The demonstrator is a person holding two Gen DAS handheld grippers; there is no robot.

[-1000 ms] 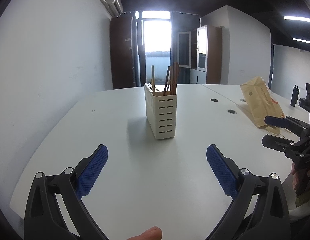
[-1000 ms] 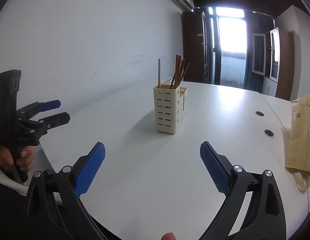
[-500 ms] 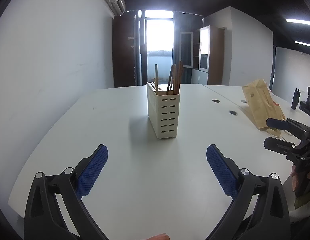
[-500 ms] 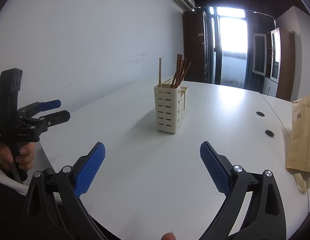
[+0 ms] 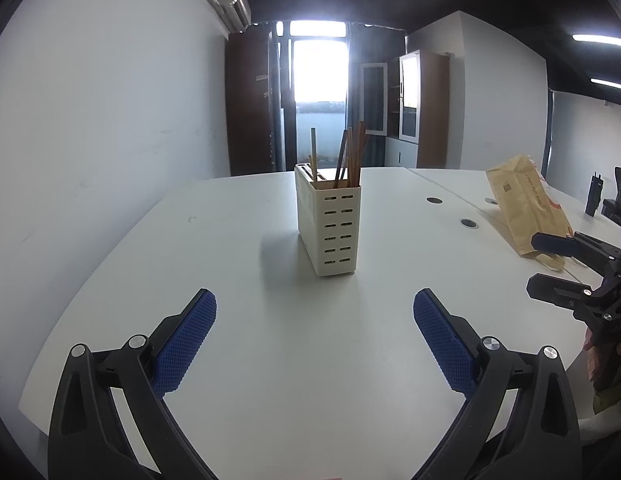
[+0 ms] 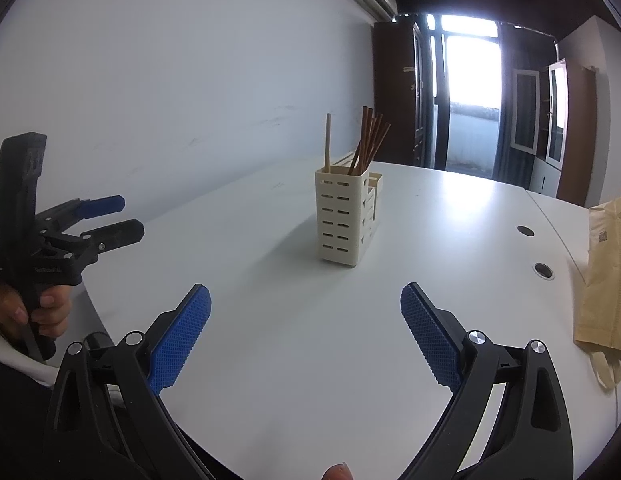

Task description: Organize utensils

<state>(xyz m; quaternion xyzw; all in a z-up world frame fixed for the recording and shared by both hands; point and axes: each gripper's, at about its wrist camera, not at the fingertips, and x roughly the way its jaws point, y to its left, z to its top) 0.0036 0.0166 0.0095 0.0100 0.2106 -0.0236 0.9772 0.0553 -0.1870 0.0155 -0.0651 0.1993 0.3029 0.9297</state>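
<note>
Little has changed: the utensil holder [image 5: 328, 226] with its chopsticks [image 5: 350, 156] stands mid-table, barely nearer, while the left gripper [image 5: 314, 336] and right gripper [image 6: 306, 332] are kept spread and empty.

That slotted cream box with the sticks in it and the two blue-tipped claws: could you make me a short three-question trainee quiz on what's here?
1. True or false: the left gripper is gripping a chopstick.
2. Where do the chopsticks stand? A) flat on the table B) upright in the cream holder C) inside the paper bag
3. Fill in: the right gripper is ____, with nothing between its blue pads.

Key: 1 false, it is open and empty; 2 B; 3 open.
</note>
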